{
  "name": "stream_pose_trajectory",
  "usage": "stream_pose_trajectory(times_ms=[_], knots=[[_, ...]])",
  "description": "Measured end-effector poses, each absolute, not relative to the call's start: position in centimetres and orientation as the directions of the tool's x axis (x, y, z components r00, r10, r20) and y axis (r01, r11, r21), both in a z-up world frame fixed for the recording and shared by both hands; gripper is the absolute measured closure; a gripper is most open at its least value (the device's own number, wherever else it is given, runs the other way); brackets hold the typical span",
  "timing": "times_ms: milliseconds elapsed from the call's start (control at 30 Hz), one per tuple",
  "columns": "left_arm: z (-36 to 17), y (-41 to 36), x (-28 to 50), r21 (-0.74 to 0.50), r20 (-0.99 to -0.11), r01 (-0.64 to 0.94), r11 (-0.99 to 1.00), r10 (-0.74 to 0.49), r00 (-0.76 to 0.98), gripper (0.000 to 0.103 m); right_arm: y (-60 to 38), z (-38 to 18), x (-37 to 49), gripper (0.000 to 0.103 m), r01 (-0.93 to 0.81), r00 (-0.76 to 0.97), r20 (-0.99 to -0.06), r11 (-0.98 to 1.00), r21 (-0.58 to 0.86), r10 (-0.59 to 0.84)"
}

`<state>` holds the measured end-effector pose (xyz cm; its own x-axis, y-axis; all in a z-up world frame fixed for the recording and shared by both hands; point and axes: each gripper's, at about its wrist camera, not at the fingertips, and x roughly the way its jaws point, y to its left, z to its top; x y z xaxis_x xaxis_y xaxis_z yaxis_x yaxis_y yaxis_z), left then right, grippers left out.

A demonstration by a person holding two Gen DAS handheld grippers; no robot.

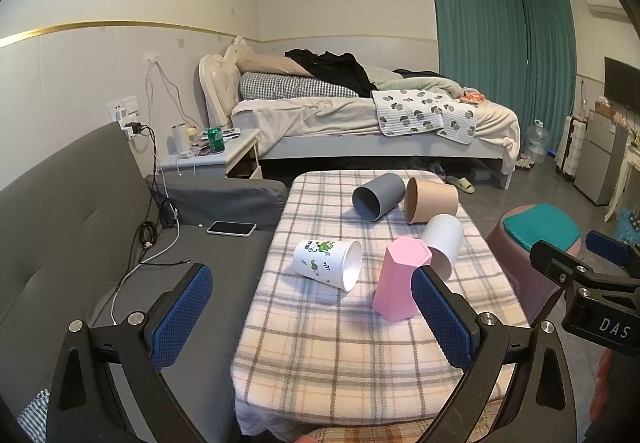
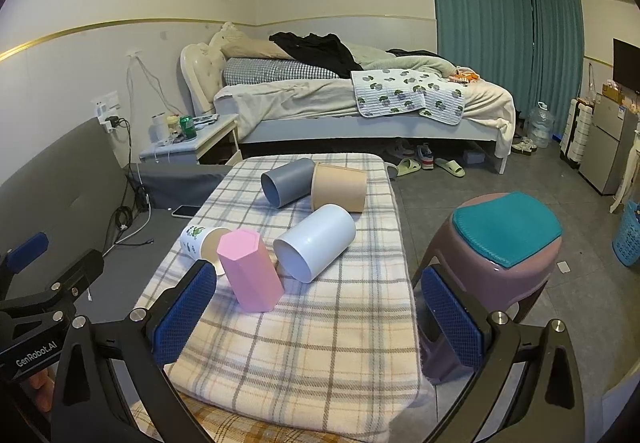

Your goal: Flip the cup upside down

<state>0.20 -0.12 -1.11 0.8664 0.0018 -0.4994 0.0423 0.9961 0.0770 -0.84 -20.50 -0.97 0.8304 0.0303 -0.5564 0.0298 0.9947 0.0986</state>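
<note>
Several cups sit on a plaid-covered table point(image 1: 344, 359) point(image 2: 320, 343). A pink hexagonal cup point(image 1: 400, 279) point(image 2: 250, 271) stands with its closed end up. A white paper cup with green print point(image 1: 326, 263) point(image 2: 200, 241), a plain white cup point(image 1: 442, 243) point(image 2: 316, 243), a grey cup point(image 1: 378, 197) point(image 2: 288, 181) and a tan cup point(image 1: 432, 201) point(image 2: 340, 187) lie on their sides. My left gripper point(image 1: 312, 307) is open and empty, near the table's front. My right gripper point(image 2: 316, 307) is open and empty, just short of the pink cup.
A grey sofa point(image 1: 80, 227) with a phone point(image 1: 231, 228) and cables lies left of the table. A purple stool with a teal cushion point(image 2: 504, 243) stands to the right. A bed point(image 1: 360, 115) and a nightstand point(image 1: 212, 155) are behind.
</note>
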Motion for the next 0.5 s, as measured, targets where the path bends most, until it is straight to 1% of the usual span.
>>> stream_pose_trajectory(times_ms=[500], knots=[[-1.21, -0.03, 0.25, 0.069, -0.507, 0.043, 0.997, -0.002, 0.862, 0.000, -20.56, -1.97, -0.55, 0.000, 0.038, 0.826, -0.564, 0.996, 0.087, 0.017]])
